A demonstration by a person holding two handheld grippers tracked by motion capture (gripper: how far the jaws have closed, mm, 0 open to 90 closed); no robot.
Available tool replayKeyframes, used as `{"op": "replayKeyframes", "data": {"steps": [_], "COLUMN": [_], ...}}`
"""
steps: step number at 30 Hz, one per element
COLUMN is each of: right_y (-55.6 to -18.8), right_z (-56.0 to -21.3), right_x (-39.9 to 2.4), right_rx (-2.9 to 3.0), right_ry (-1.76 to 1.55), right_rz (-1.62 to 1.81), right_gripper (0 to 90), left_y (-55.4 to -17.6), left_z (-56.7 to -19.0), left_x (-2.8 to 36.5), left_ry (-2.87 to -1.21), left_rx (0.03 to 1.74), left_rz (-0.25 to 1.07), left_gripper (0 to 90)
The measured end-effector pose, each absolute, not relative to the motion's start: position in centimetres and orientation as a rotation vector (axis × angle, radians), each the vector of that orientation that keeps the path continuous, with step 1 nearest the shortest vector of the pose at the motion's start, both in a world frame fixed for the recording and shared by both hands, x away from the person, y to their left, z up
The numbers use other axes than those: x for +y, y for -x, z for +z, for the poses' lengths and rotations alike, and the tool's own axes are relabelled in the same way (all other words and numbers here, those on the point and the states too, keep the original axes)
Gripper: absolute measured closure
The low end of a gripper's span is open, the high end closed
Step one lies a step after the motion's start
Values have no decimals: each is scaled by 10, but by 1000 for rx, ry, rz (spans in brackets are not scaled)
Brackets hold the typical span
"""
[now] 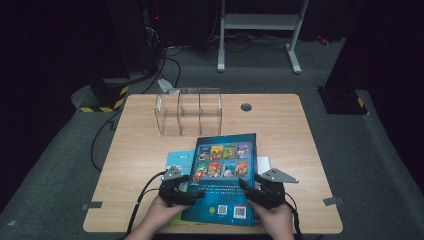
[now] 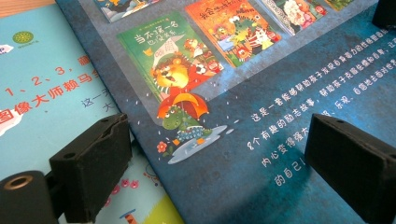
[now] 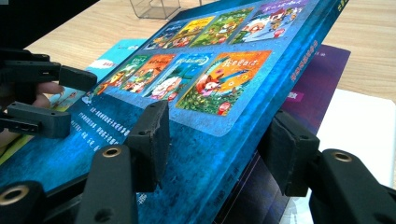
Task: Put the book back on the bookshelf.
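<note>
Both claws, left (image 1: 196,192) and right (image 1: 243,189), gape astride the blue book's (image 1: 225,172) edges, seemingly ungripped.

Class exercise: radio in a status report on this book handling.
Both grippers, left and right, open astride the blue book's side edges. Book tilted atop others. Clear organizer beyond, unobstructed.

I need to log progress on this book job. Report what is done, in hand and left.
Done: nothing stored; the clear acrylic organizer stands empty at the table's far side. In hand: the blue picture book lies between the jaws of the right tool, its edge raised off the purple book; the left tool straddles its other edge, open. Left: probably slotting it, then the others.
</note>
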State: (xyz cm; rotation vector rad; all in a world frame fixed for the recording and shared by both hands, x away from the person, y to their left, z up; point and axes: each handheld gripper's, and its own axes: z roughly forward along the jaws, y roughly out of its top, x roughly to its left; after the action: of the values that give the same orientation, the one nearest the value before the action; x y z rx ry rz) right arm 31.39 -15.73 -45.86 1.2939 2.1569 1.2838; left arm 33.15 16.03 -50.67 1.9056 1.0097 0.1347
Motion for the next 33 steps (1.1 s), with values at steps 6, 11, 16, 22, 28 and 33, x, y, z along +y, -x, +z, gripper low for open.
{"op": "replayKeyframes", "data": {"steps": [6, 11, 16, 22, 28, 33], "right_y": [-312, -312, -312, -311, -310, -308], "right_z": [-456, -455, -455, -454, -453, -450], "right_x": [-157, -161, -162, -161, -161, -160], "right_rx": [2142, 2137, 2138, 2137, 2129, 2121], "right_ry": [-1268, -1292, -1292, -1280, -1244, -1205], "right_rz": [1305, 1353, 1354, 1361, 1369, 1374], "right_gripper": [464, 506, 507, 510, 510, 510], "left_y": [-332, -333, -333, -333, -334, -335], "left_z": [-507, -507, -507, -507, -507, -507], "left_x": [162, 162, 162, 163, 163, 163], "left_ry": [-1894, -1889, -1890, -1887, -1865, -1848], "left_rx": [1014, 1012, 1012, 1011, 1028, 1038], "left_rz": [116, 109, 110, 103, 78, 47], "left_gripper": [68, 65, 65, 64, 58, 26]}}
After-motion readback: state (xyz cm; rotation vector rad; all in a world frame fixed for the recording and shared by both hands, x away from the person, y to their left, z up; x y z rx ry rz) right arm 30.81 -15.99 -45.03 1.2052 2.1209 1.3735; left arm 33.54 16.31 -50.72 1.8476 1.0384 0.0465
